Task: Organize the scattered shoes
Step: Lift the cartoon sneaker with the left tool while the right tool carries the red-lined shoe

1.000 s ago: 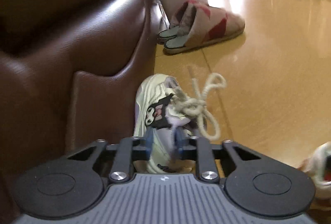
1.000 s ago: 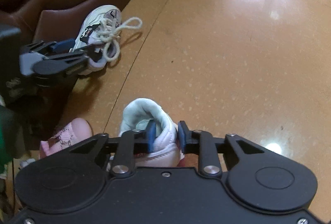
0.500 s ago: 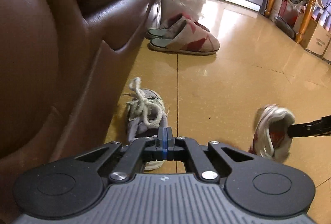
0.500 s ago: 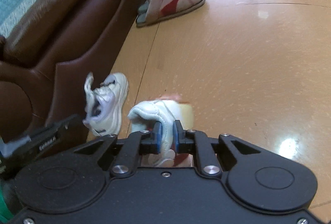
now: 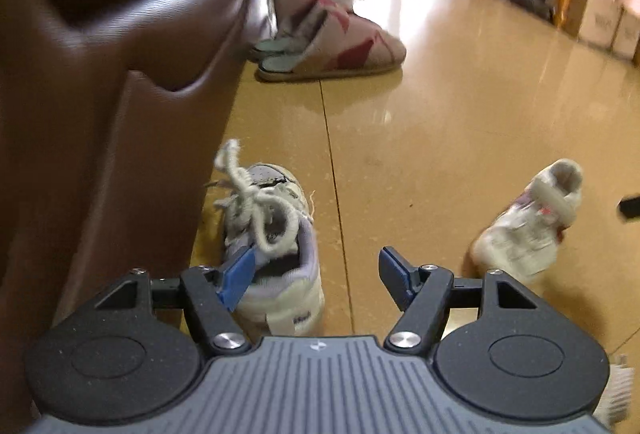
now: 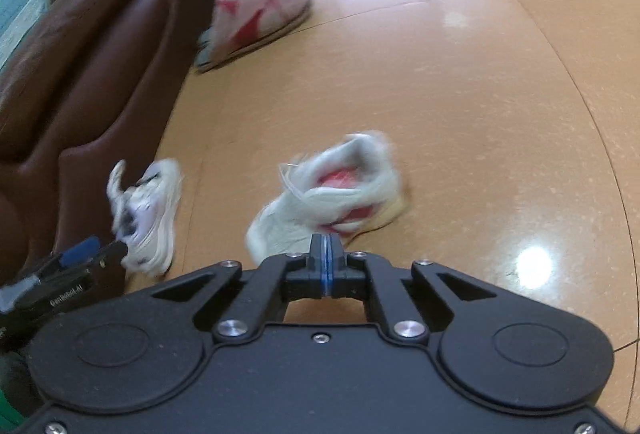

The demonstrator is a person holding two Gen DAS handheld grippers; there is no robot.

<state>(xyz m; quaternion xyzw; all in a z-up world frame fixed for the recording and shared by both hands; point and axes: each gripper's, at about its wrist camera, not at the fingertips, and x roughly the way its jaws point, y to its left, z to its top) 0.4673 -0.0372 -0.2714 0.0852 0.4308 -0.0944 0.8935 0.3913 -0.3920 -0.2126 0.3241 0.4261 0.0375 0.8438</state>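
Shoes, two small, loose on floor.
Soft, light: take sneaker (image 5: pixel 276 254) by its collar; your left gripper (image 5: pixel 318 274) has just opened, right gripper (image 6: pixel 326 260) clenched empty behind pink shoe (image 6: pixel 332 193).

Left tongs (image 5: pixel 318 274) just opened off the laced sneaker (image 5: pixel 272 234); right tongs (image 6: pixel 327 260) dropped the pink shoe (image 6: pixel 332 193).

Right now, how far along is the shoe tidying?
Looks done: the slippers sit paired beside the sofa. In hand: nothing. The left gripper has just been opening, and the laced sneaker stands loose between its jaws by the sofa. The right gripper is shut and empty. Left: the pink-and-white shoe lies tipped on the open floor.
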